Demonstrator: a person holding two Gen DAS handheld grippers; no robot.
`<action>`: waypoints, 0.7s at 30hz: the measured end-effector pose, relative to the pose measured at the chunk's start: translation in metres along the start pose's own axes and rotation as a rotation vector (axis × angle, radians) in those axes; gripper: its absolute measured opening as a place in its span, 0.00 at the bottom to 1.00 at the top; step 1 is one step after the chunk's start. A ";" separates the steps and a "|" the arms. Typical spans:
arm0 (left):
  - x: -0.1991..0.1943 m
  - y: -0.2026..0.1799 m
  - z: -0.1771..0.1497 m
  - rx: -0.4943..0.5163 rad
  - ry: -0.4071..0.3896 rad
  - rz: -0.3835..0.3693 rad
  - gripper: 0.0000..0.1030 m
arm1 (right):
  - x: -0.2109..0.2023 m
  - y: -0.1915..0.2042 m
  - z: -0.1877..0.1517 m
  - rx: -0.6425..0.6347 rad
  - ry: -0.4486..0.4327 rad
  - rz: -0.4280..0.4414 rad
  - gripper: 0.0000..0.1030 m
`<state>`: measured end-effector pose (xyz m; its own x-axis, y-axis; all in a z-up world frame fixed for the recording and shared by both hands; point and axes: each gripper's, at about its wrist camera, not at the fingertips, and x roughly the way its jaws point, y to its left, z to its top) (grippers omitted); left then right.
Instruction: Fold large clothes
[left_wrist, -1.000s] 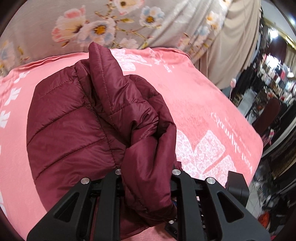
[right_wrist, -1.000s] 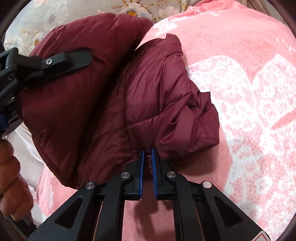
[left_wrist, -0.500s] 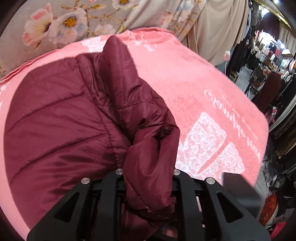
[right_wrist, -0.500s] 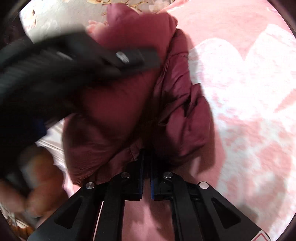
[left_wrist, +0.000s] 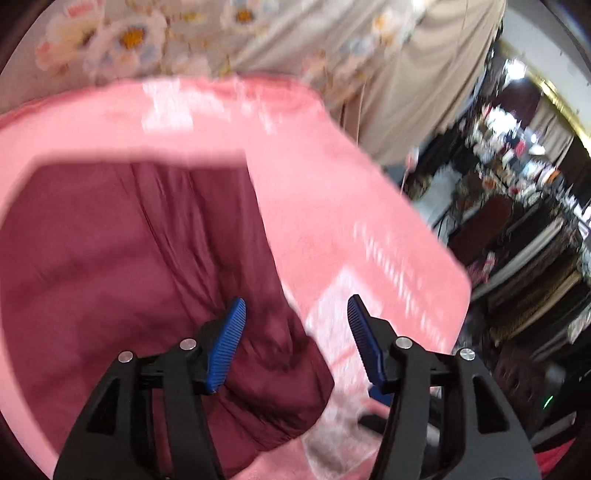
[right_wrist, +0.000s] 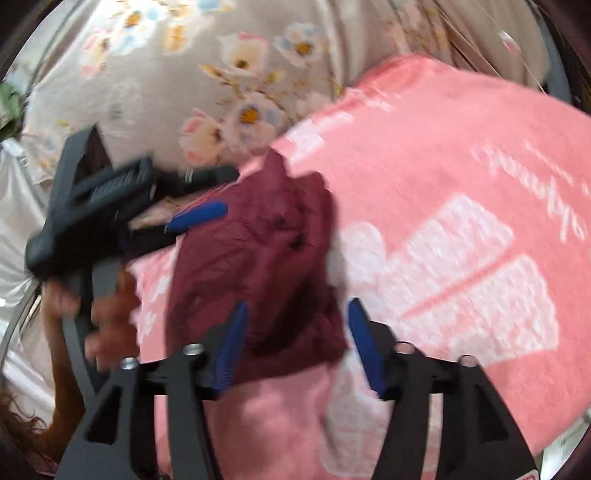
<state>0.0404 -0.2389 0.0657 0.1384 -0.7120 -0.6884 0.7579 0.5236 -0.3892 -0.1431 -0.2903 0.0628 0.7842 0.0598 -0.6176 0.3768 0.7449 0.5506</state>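
Observation:
A maroon quilted jacket (left_wrist: 140, 266) lies folded in a bundle on the pink blanket (left_wrist: 332, 206). My left gripper (left_wrist: 295, 314) is open and empty, its blue pads just above the jacket's right edge. In the right wrist view the jacket (right_wrist: 258, 258) lies in front of my right gripper (right_wrist: 295, 317), which is open and empty with its jaws on either side of the jacket's near edge. The left gripper (right_wrist: 195, 218) shows there at the jacket's far left, held by a hand. Both views are blurred by motion.
The pink blanket (right_wrist: 461, 192) with white print covers the surface. A grey floral curtain (right_wrist: 221, 74) hangs behind it. The blanket's right edge (left_wrist: 458, 280) drops off toward a cluttered dark shop area (left_wrist: 517, 206).
Both grippers have opened and let go of the jacket, which now lies on the blanket. Both have pulled back a little from it.

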 end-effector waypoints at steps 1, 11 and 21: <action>-0.009 0.004 0.013 0.003 -0.026 0.017 0.54 | -0.001 0.002 0.004 -0.011 -0.002 0.007 0.59; 0.066 0.040 0.078 0.076 0.117 0.264 0.51 | 0.060 0.023 0.020 -0.037 -0.029 -0.075 0.55; 0.129 0.068 0.077 0.088 0.184 0.381 0.48 | 0.080 -0.021 0.005 0.093 0.064 -0.103 0.10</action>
<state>0.1590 -0.3314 -0.0025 0.3090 -0.3755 -0.8738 0.7271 0.6855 -0.0375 -0.0861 -0.3043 0.0045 0.7072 0.0303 -0.7063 0.4999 0.6850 0.5299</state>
